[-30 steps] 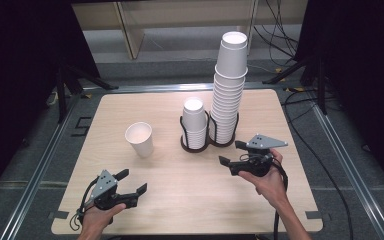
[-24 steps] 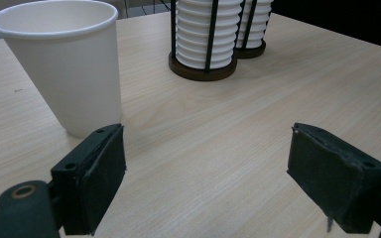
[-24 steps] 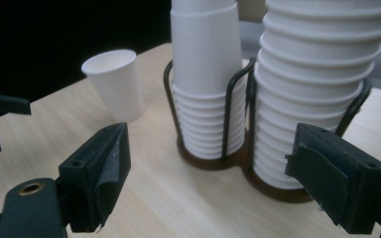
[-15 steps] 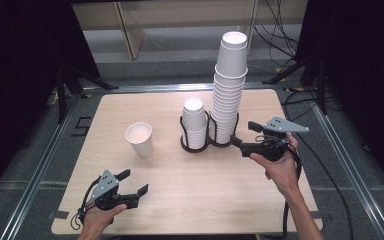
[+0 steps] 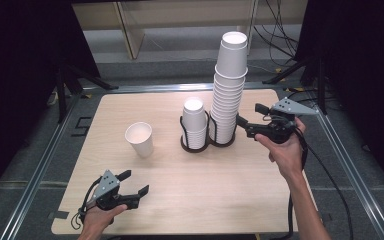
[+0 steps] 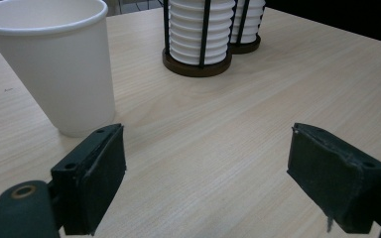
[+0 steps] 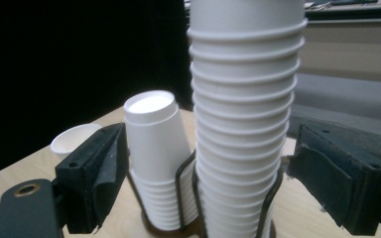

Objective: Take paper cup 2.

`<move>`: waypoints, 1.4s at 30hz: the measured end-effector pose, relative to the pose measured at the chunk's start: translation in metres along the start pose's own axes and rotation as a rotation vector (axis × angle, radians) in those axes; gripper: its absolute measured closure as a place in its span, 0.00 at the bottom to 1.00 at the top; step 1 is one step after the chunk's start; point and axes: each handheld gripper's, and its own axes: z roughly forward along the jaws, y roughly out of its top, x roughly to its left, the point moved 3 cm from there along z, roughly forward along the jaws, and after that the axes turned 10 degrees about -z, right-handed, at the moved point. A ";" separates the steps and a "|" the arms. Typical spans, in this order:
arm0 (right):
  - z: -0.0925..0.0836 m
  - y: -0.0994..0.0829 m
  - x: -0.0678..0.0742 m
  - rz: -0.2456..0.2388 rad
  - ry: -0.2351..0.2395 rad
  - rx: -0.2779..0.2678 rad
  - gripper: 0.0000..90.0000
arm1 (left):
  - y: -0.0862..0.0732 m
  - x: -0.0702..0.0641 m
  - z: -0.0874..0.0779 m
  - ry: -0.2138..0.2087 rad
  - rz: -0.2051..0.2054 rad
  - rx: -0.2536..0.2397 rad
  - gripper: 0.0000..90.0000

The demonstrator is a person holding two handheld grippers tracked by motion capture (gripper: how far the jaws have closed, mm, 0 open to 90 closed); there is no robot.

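Here, right hand-held gripper (image 5: 245, 125) open, beside tall cup stack (image 5: 228, 95)

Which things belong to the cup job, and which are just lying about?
In the job: tall cup stack, short cup stack, wire holder, single cup, right gripper.
Lying about: floor cables, wooden shelf unit behind the table.

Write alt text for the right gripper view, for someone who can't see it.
The right gripper, jaws open, faces a tall stack of upside-down white paper cups in a black wire holder. A shorter stack stands at its left, and a single upright cup farther left on the wooden table.
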 end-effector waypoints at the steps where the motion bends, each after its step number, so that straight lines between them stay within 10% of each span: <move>1: 0.001 0.002 -0.001 -0.002 -0.003 -0.007 0.17 | 0.000 0.000 0.001 -0.007 -0.002 -0.005 0.16; 42: 0.053 0.116 -0.031 -0.063 -0.081 -0.041 0.17 | -0.001 -0.003 -0.001 -0.014 0.000 0.020 0.16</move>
